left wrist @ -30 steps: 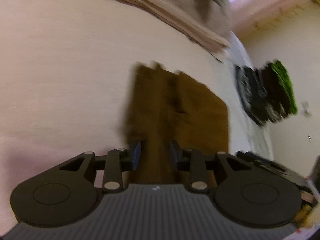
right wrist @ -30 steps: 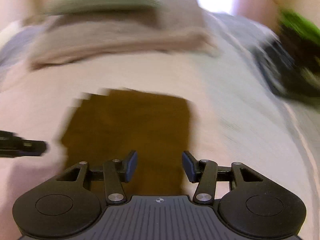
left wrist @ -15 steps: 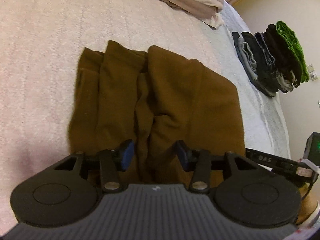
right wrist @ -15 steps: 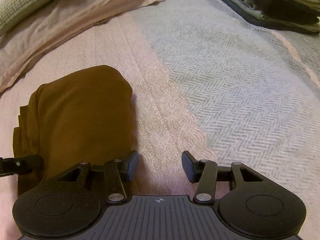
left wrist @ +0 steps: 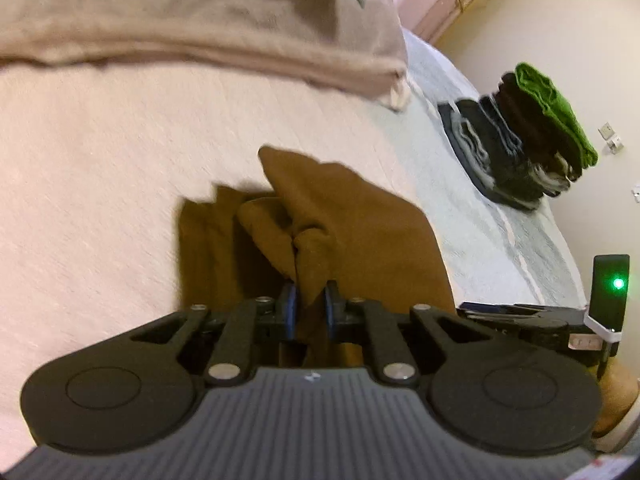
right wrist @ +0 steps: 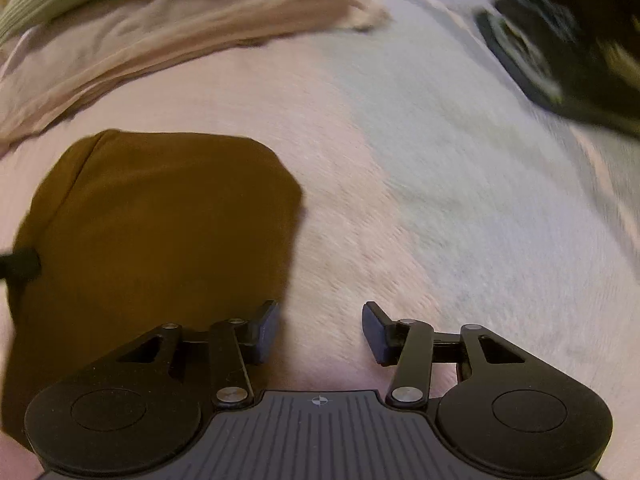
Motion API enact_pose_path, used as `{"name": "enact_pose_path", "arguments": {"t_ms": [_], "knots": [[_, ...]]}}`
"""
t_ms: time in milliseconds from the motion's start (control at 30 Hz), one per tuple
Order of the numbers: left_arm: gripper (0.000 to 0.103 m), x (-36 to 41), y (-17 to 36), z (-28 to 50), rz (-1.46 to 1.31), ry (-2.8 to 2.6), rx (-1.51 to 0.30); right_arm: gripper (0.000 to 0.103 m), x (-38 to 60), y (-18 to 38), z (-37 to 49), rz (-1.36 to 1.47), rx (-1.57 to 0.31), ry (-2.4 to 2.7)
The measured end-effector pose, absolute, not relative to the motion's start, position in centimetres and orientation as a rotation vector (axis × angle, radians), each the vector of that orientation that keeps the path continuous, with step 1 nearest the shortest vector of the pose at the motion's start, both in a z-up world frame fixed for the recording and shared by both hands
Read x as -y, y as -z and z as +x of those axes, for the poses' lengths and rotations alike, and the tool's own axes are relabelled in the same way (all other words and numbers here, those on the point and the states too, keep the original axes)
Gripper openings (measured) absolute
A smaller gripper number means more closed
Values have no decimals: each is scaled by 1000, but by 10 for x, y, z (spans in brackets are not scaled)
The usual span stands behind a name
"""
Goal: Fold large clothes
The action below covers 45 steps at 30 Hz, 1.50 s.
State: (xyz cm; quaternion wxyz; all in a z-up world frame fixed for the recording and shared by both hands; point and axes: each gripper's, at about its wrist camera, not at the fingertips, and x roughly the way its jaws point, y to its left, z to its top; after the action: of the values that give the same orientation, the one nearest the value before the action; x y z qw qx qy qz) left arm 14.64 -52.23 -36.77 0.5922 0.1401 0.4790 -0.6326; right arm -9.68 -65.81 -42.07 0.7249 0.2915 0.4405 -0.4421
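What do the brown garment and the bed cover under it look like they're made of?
Brown garment: soft matte fabric, probably a knit or cotton jersey; it bunches into limp folds where the left hand-held gripper pinches it. Bed cover: pale pink matte textile with a faint raised texture, possibly quilted; blur leaves the weave unclear.

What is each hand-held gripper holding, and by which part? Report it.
The left hand-held gripper has just closed on the brown garment, pinching a raised fold at its near edge. The right hand-held gripper is open over the bedspread, holding nothing.
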Motion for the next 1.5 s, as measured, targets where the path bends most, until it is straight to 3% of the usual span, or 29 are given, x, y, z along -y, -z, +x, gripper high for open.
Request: {"name": "enact_pose_path", "arguments": {"t_ms": [233,433,667,733,900,1233,1500], "knots": [[11,512,402,170,347,1368,-1178,45,640,432,-52,424,-1058,953],[18,508,402,182,285,1381,-1250,45,650,427,-72,505,-1002,981],[18,535,357,170,412,1446,-931,44,669,395,-85,625,-692,890],[18,556,365,158,426,1483,-918,39,674,403,-73,607,-668,836],[20,587,411,152,510,1366,-929,38,694,443,-57,623,-750,818],[16,481,354,124,402,1354,-1021,38,596,377,-107,579,-739,698],[16,459,393,73,629,1188,-1121,38,555,436,-92,605,-977,717]]}}
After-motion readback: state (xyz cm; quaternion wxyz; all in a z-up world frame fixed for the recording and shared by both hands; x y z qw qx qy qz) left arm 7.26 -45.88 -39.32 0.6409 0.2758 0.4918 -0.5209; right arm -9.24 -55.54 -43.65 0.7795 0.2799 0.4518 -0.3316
